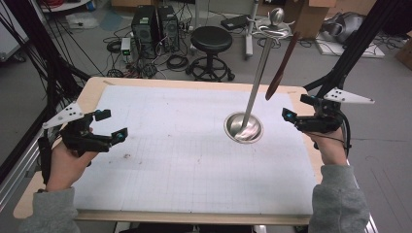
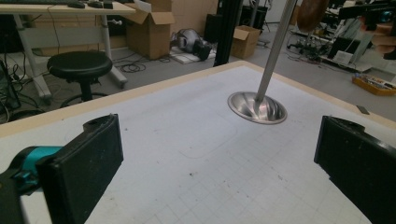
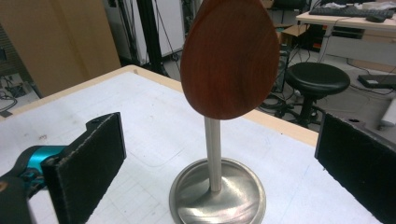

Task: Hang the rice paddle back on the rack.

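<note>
Your left gripper (image 1: 108,127), jaws wide and empty, sits well left of the steel stand (image 1: 244,127). The reddish-brown wooden spoon (image 1: 282,66) hangs near-vertical from the stand's top, directly ahead of your right gripper (image 1: 290,119), whose jaws are also wide.

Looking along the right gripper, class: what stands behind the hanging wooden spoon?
Behind the wooden spoon rises the steel stand's pole, set in its round base on the table. The spoon's bowl covers the pole's upper part. A black stool stands further back.
</note>
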Tool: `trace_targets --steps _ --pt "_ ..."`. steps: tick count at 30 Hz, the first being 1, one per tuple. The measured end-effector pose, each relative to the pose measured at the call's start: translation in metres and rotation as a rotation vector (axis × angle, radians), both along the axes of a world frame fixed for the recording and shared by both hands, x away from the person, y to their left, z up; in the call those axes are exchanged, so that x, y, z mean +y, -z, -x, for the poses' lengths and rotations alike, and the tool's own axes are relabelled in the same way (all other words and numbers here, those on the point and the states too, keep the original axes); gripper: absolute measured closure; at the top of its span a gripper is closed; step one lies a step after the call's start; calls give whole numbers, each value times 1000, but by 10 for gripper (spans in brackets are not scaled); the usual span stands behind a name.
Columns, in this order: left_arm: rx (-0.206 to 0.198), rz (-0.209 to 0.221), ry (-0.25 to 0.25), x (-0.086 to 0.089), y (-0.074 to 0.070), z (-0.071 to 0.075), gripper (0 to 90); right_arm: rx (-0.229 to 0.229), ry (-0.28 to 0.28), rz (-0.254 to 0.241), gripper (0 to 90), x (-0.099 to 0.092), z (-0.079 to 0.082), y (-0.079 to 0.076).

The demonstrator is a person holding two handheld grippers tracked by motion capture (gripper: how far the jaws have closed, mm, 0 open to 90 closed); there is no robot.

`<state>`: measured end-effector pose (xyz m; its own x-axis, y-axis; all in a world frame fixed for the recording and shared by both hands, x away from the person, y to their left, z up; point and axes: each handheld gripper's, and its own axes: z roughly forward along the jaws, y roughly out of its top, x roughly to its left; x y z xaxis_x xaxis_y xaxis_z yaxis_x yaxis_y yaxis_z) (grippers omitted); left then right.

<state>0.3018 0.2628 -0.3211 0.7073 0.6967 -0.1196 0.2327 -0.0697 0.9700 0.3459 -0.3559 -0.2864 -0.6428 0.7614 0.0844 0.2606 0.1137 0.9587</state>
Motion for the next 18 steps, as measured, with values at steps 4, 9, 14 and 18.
trace_targets --steps 4,9,14,18 --pt "-4 3 -5 0 1 0 17 -3 7 6 5 1 4 7" --pt "0 -3 0 0 3 -1 17 8 15 2 5 3 7 22" --pt "-13 1 0 0 4 -1 17 17 17 4 5 6 11 35" --pt "-12 -2 3 0 5 -2 17 8 24 -15 5 5 13 41"
